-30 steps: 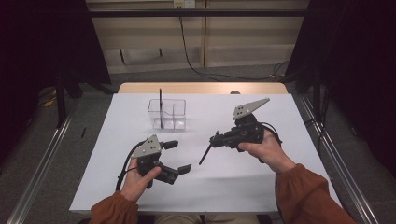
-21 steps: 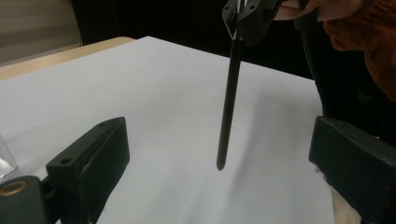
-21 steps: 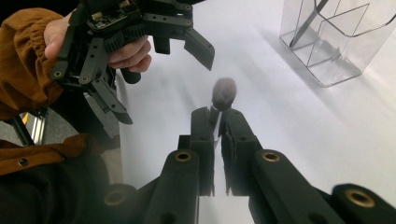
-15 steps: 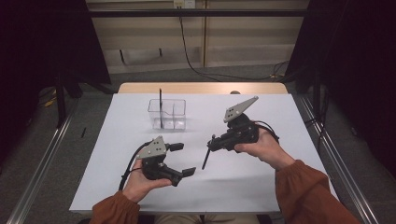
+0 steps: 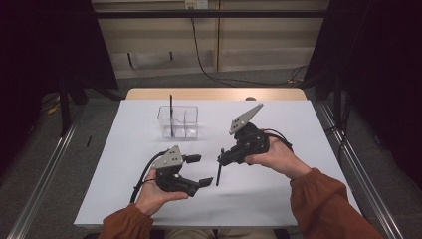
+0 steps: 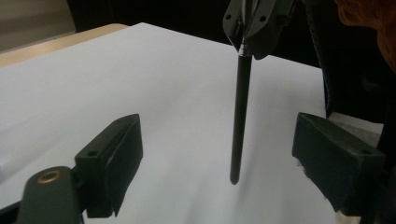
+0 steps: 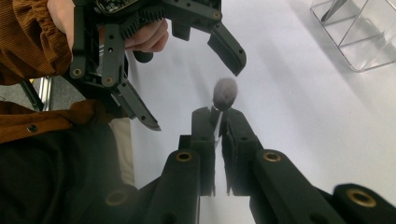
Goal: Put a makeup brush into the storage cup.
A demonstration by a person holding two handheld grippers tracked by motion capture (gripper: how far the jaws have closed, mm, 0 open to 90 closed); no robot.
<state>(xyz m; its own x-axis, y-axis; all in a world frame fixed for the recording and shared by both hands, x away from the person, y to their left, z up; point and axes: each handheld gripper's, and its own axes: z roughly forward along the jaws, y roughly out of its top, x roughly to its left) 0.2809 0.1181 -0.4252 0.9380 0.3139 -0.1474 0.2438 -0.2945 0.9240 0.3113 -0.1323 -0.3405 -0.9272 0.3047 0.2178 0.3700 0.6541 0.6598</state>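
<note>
Brush (image 5: 219, 168), slim black handle, hangs nearly upright from the right tongs (image 5: 222, 157) just above the white table (image 5: 308, 129), front centre, its lower tip close to the surface but touching or not — can't tell.

Table: white top w/ a pale wood strip along the far edge. On it, far-centre, a clear plastic box (image 5: 179, 122) w/ compartments; a second dark stick (image 5: 170, 114) stands upright in its left part, well apart from both hands.

Right tongs: held from the right side, pointing left, pressed together on the brush near its upper end. In the right gripper view the fluffy grey head (image 7: 225, 92) sticks out just past the jaw tips, blurred.

Left tongs (image 5: 199, 170): held low at front-left, pointing right toward the brush. Jaws apart, have just been closing a bit, w/ the brush handle (image 6: 240, 116) standing btwn them in the left gripper view, nearer the right jaw, touching neither pad.

Orange-brown sleeves on both forearms.
</note>
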